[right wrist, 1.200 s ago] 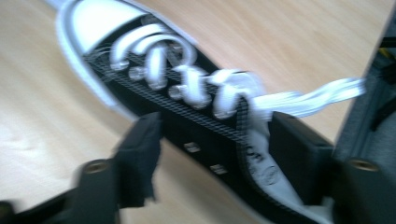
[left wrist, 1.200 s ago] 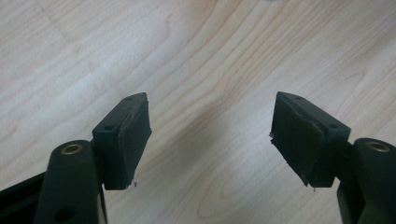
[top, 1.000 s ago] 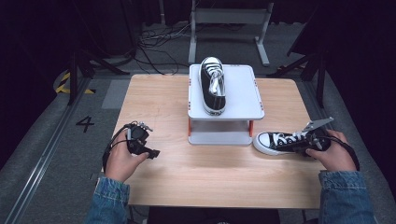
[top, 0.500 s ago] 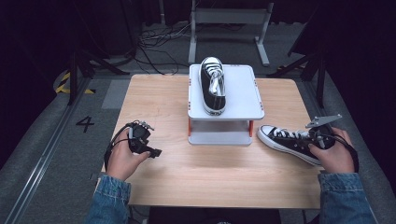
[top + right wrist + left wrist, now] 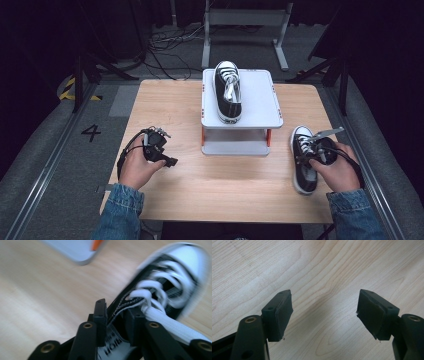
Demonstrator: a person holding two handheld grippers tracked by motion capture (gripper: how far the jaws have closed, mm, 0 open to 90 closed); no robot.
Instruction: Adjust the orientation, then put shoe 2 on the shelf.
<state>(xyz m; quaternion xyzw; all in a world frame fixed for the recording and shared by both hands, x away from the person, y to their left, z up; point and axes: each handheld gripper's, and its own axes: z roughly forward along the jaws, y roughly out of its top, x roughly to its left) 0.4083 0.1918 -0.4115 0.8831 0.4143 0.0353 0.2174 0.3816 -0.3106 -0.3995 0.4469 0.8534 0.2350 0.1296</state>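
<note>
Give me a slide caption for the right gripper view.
Right gripper clamped on the collar of a black-and-white sneaker above the wooden table.

Right gripper (image 5: 115,315) jaws clamped on tongue edge of black sneaker (image 5: 160,290), one jaw inside the opening, one outside. White laces and white toe cap blurred toward upper right. Light wooden table (image 5: 37,295) beneath. Corner of white stand (image 5: 75,250) with orange post at top left.
</note>
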